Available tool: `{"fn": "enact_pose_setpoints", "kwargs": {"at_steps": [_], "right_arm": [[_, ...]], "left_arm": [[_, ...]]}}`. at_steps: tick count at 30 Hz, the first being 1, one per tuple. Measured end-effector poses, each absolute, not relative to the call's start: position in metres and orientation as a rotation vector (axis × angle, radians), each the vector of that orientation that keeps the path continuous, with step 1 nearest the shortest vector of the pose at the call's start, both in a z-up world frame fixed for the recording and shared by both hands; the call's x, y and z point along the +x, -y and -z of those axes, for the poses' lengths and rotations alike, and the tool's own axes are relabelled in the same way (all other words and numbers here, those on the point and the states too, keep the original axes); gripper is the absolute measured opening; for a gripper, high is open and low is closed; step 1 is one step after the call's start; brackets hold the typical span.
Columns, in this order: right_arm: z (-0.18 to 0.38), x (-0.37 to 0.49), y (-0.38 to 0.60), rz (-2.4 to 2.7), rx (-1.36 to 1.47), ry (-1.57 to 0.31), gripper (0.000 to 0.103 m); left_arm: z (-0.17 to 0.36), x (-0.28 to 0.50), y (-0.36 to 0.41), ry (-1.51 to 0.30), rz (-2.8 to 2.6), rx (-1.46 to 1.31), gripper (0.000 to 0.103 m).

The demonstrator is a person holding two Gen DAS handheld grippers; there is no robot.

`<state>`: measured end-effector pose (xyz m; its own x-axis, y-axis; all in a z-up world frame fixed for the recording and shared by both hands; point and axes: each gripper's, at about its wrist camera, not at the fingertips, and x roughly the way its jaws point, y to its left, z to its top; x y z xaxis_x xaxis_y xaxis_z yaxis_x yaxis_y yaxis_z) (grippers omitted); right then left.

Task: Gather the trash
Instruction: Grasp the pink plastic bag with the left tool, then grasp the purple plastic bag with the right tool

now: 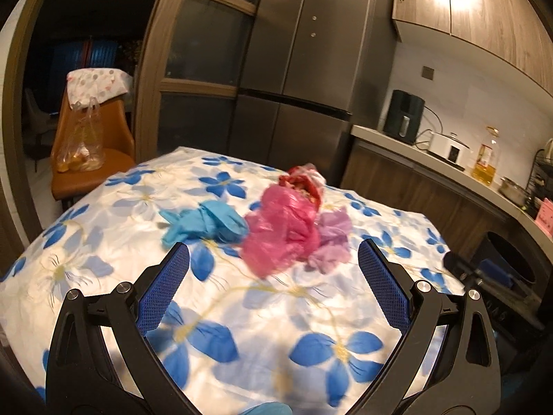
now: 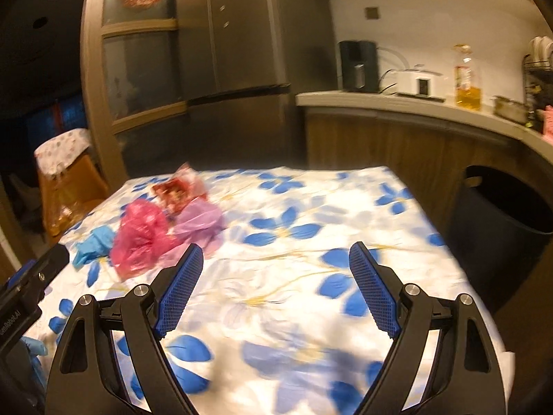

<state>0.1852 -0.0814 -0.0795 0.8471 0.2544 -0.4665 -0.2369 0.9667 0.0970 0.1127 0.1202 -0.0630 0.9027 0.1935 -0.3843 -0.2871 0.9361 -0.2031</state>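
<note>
Lying in one loose heap on the tabletop [image 1: 103, 269], which a cloth with blue flowers covers, the trash waits toward the far side: a blue glove [image 1: 204, 224], a pink bag [image 1: 280, 231], a pale purple bag [image 1: 333, 242] and a red wrapper [image 1: 304, 183]. The pieces touch or overlap each other, so I judge that one grasp may take more than one piece.

In the left wrist view the heap is at about 12 o'clock, just beyond the left tongs [image 1: 273, 276], whose jaws stand wide apart and hold nothing. In the right wrist view the heap is at about 10 o'clock, and the right tongs [image 2: 276, 276] are also wide apart and empty, pointing at bare cloth. A dark bin [image 2: 501, 221] stands beside the tabletop at about 3 o'clock; probably it is where the trash goes.

The glove is crumpled, with its long axis running roughly from 9 to 3 o'clock in the left view. The bags are bunched, so no clear axis shows. Both views are blurred.
</note>
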Motion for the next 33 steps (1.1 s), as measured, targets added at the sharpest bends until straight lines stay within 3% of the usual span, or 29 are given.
{"fn": "enact_pose_setpoints", "kwargs": {"at_steps": [7, 12, 13, 17, 23, 26, 33], "right_arm": [[0.083, 0.197, 0.064, -0.277, 0.038, -0.495, 0.084], [0.085, 0.209, 0.066, -0.266, 0.058, -0.501, 0.084], [0.085, 0.211, 0.066, -0.266, 0.058, -0.502, 0.084], [0.088, 0.218, 0.064, -0.268, 0.053, -0.509, 0.084], [0.091, 0.229, 0.057, -0.281, 0.054, -0.515, 0.084], [0.09, 0.233, 0.049, -0.296, 0.048, -0.505, 0.084], [0.095, 0.258, 0.028, -0.33, 0.061, -0.524, 0.084]], "left_arm": [[0.068, 0.16, -0.133, -0.388, -0.244, -0.247, 0.096], [0.068, 0.205, -0.133, -0.432, -0.195, -0.224, 0.082], [0.07, 0.218, -0.132, -0.458, -0.184, -0.212, 0.078], [0.086, 0.245, -0.135, -0.582, -0.158, -0.23, 0.044], [0.094, 0.247, -0.133, -0.608, -0.127, -0.221, 0.008], [0.09, 0.24, -0.133, -0.579, -0.115, -0.234, 0.002], [0.047, 0.181, -0.151, -0.394, -0.115, -0.344, 0.002]]}}
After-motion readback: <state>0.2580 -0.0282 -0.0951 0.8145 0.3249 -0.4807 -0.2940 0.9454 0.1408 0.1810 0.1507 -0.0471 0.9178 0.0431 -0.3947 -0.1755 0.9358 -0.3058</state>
